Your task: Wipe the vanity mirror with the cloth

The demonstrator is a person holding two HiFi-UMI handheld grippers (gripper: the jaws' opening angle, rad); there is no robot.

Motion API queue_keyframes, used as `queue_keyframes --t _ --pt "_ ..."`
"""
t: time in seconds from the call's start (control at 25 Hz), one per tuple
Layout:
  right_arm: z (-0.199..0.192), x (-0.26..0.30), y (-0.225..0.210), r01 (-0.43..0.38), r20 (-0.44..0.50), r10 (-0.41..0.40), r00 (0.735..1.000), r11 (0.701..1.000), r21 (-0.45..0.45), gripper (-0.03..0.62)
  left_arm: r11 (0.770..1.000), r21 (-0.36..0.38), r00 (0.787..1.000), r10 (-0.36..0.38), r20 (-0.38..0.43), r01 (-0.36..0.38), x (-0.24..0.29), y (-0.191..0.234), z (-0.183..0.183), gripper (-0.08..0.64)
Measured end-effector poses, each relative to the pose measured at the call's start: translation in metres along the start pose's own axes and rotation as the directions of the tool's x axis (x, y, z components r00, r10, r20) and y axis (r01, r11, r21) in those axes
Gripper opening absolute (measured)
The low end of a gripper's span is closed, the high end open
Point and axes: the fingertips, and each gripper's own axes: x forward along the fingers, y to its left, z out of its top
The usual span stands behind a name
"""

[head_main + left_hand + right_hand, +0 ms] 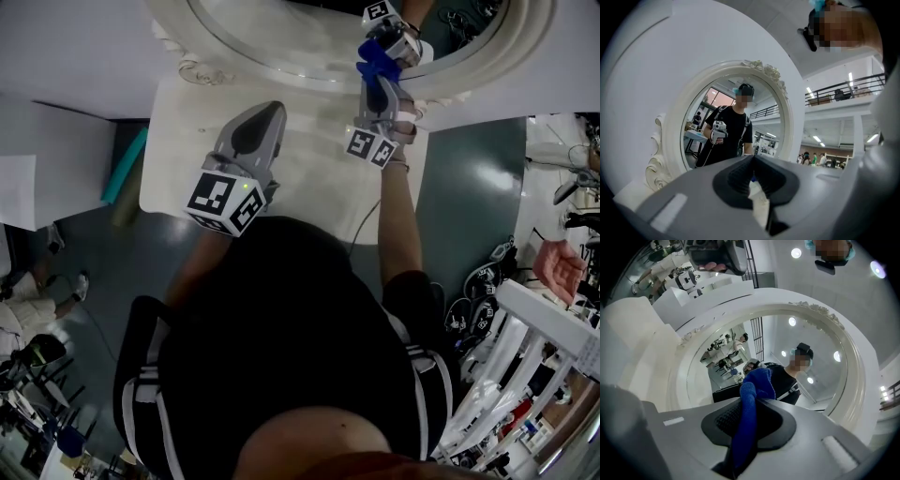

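The vanity mirror is an oval glass in an ornate white frame, standing at the back of a white table. My right gripper is shut on a blue cloth, and the cloth's bunched end is at the glass on the mirror's right side. In the right gripper view the cloth runs between the jaws of the gripper and up against the mirror. My left gripper hovers over the table left of it, shut with nothing in it. The left gripper faces the mirror from a distance.
A small clear glass object sits by the mirror's left foot. A teal item lies below the table's left edge. White racks and another person's hand are at the right. A cable hangs off the table front.
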Motion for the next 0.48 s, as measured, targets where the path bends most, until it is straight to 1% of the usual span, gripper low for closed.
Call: queue_keyframes --t 0.16,0.36,0.48 --pt "-0.001 0.001 0.018 -0.041 -0.016 0.041 0.999 0.999 0.009 0.063 1.000 -0.003 1.000 0.001 0.003 -0.001 -0.001 0.004 0.001 0.011" --pt "0.000 0.005 0.052 -0.135 -0.057 0.136 0.989 0.991 0.022 0.063 1.000 -0.013 1.000 0.000 0.003 0.001 -0.002 0.009 0.004 0.011" --pt "-0.001 0.005 0.064 -0.184 -0.080 0.187 0.979 0.982 0.042 0.063 1.000 -0.013 1.000 0.001 0.003 -0.001 -0.001 0.005 0.008 0.011"
